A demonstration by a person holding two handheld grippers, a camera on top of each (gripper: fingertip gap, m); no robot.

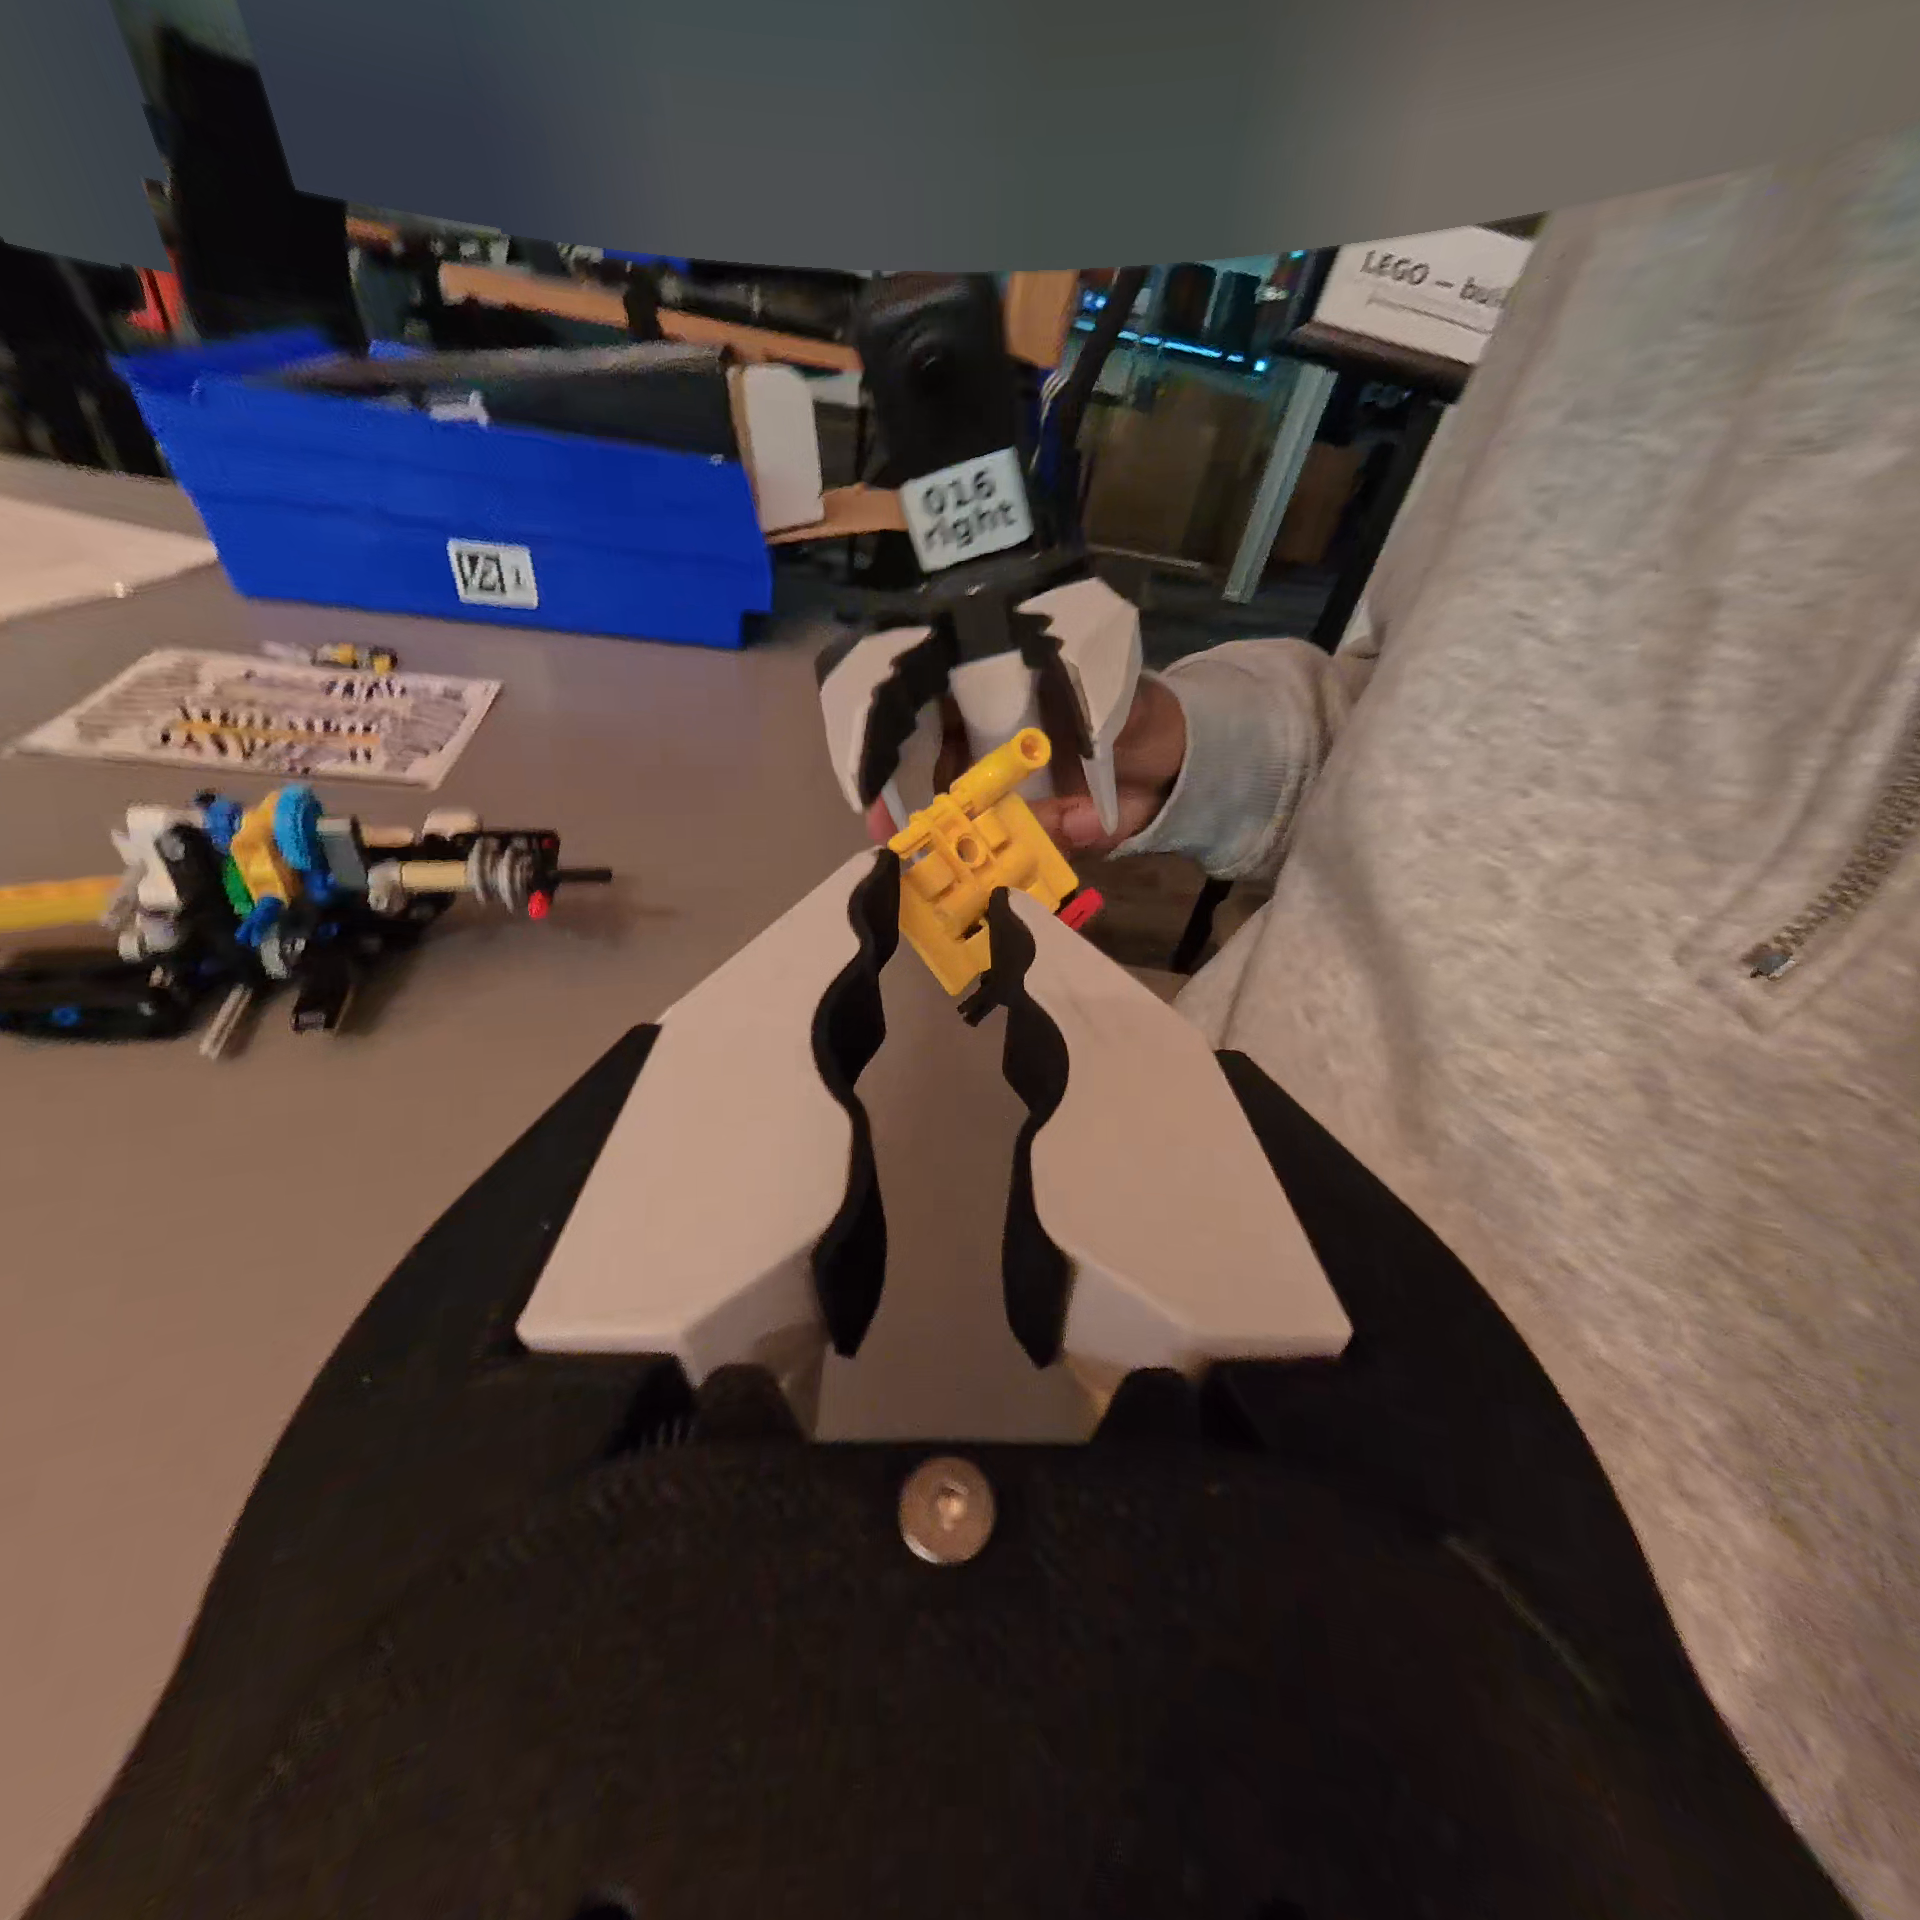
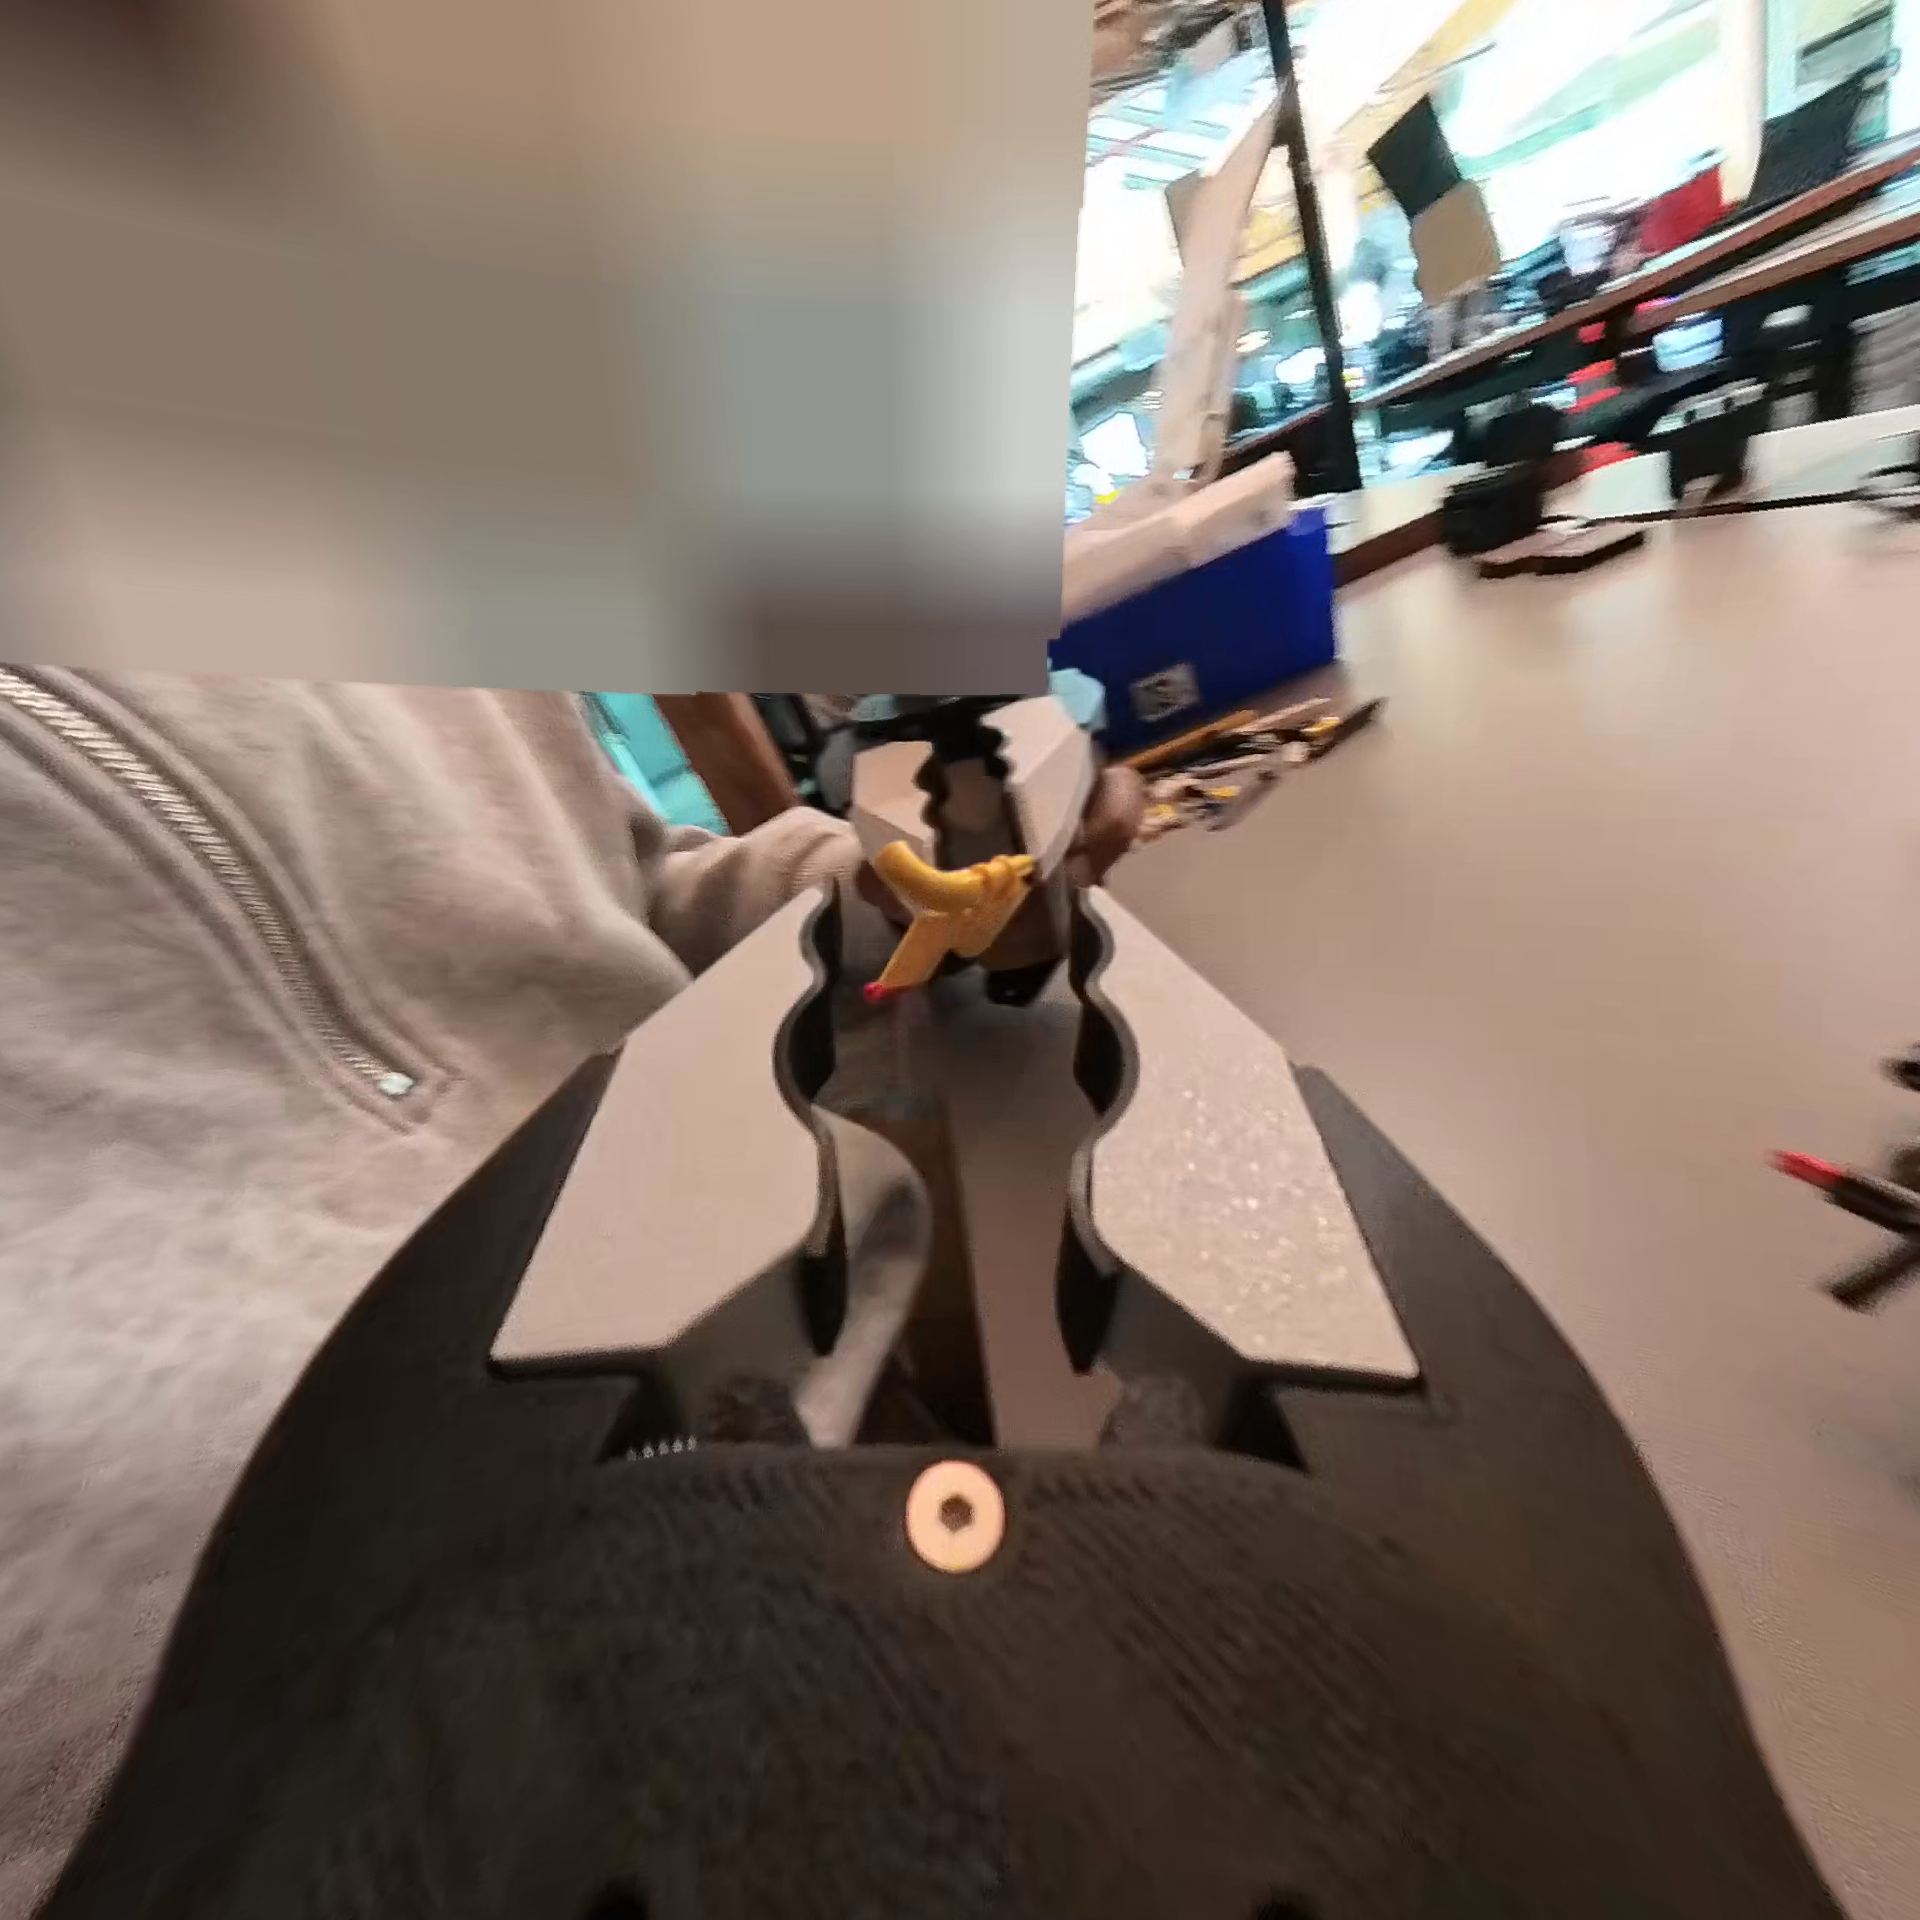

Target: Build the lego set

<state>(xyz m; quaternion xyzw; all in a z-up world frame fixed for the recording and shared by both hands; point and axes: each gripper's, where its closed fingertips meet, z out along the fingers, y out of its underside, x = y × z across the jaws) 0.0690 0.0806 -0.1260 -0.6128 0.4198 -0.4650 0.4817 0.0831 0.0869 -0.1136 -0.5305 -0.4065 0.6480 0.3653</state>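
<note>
Lego pieces are the matter here, and the one in work is a small yellow sub-assembly (image 1: 971,883), a square frame with holes, a yellow tube on its top and a red pin at its side. It is held in the air above the edge of the grey table (image 1: 416,1195), close to the person's grey zip sweater (image 1: 1662,935). The left gripper (image 1: 940,904) has its two fingers pressed on the lower part of this frame, so it is clamped on the piece. The right gripper (image 1: 987,800) faces it from the opposite side; its fingers stand apart around the tube end, and I cannot tell if they touch it. In the right wrist view the same piece (image 2: 951,914) shows between both tools, and the right gripper (image 2: 951,914) there has a clear gap between its tips. I judge the piece to be light and stiff, but smooth plastic, so it can turn or slip between the pads; the flat sides of the frame are the better place to hold, not the round tube or the pin, which could pull out. Both hands are raised, the tools pointing to each other, tips almost meeting. Farther on the table lie the bigger lego model (image 1: 291,894), an instruction sheet (image 1: 270,717) and a blue bin (image 1: 468,499).
</note>
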